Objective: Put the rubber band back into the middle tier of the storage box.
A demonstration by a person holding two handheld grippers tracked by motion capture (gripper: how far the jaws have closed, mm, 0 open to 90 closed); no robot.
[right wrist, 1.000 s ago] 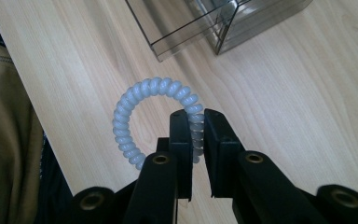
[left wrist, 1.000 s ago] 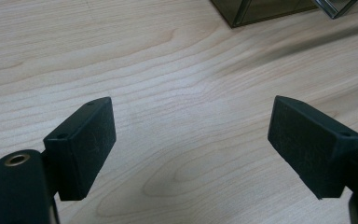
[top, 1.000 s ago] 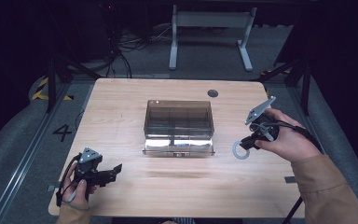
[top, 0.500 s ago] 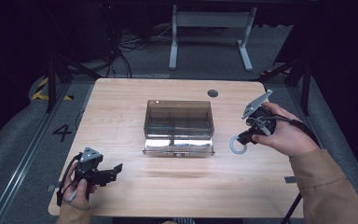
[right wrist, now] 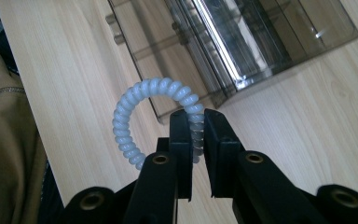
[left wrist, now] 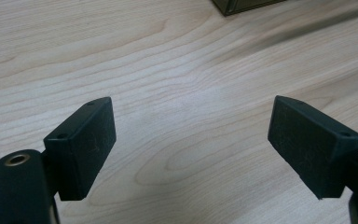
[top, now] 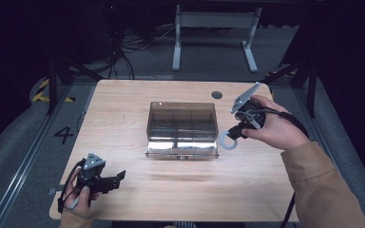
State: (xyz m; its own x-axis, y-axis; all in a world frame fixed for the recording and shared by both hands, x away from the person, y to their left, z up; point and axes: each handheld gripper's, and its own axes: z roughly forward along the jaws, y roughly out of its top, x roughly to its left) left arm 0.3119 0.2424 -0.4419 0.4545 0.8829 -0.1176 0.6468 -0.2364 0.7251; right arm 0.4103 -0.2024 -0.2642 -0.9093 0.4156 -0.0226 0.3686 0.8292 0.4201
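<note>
Right gripper (top: 232,137), high view: held above the table's right side, jaws clamped on a pale spiral hair tie (top: 227,141) that hangs just right of the clear plastic box (top: 182,121) at table centre. Box lid lies folded open toward the person. Left gripper (top: 116,178) sits low at the near left corner of the wooden table (top: 123,109), well apart from the box, jaws spread. A painted "4" (top: 63,134) marks the floor left of the table; no other writing legible. Left gripper view: both black jaws wide apart, bare wood grain between them, a corner of the box (left wrist: 242,5) at the top edge. Right gripper view: jaws pinched tight on one side of the hair tie (right wrist: 140,107), loop arching up left, the box (right wrist: 242,42) behind, a tan sleeve (right wrist: 4,130) at left.
</note>
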